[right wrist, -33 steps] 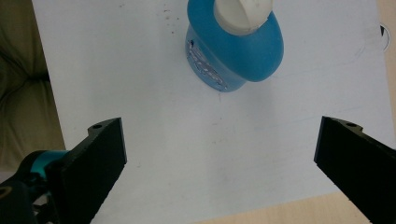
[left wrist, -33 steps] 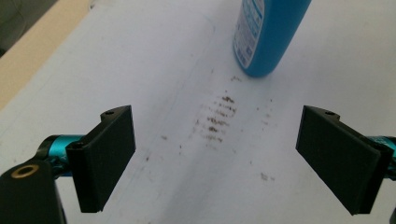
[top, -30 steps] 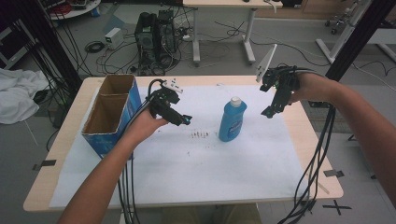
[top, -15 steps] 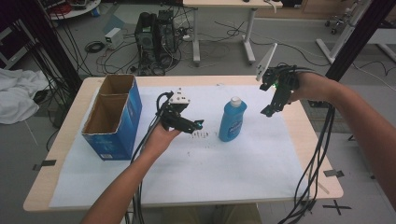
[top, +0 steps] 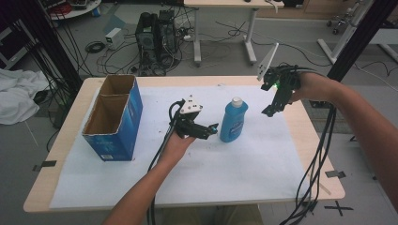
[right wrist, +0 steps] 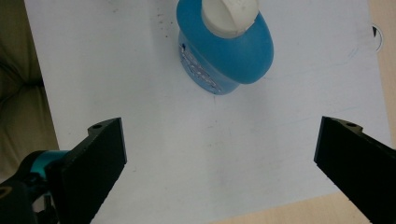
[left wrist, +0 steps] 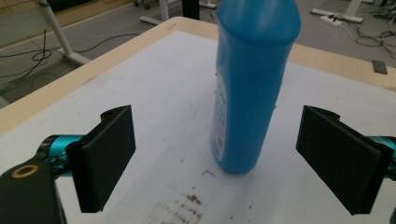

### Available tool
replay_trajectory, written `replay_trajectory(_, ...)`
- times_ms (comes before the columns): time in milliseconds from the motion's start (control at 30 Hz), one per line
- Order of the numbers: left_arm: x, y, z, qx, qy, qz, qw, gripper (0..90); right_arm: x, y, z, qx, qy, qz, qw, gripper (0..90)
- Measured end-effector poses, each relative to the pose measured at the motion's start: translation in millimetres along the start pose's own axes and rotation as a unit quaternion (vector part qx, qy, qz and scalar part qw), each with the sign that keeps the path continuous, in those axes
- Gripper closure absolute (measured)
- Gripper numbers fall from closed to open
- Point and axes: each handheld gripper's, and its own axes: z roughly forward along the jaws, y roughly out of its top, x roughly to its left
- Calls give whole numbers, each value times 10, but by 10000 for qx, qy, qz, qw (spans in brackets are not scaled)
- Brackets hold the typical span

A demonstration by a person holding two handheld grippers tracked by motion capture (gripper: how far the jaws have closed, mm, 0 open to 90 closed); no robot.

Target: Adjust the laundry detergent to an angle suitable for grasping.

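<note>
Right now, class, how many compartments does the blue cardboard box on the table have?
2. The blue cardboard box stands open at the table's left: one compartment at the far end, one compartment at the near end, split by a divider. Their floors are hidden.

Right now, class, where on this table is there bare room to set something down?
The white paper sheet lies bare along its near edge, and to the right of the blue plastic bottle with a white cap. It is tight between the open blue cardboard box, the left gripper and the bottle.
</note>
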Motion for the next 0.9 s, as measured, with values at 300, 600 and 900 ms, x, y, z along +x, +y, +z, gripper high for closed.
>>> replay_trajectory(300,-156,28,197,-252,111,-203,9994,118,-7,12,8,8,20,37,10000,12)
replay_trajectory(600,-293,47,417,-458,87,-395,9981,118,-12,7,5,-16,13,25,10000,13)
replay_trajectory(900,-314,49,591,-477,74,-490,9976,118,-21,8,5,-27,35,-14,10000,13)
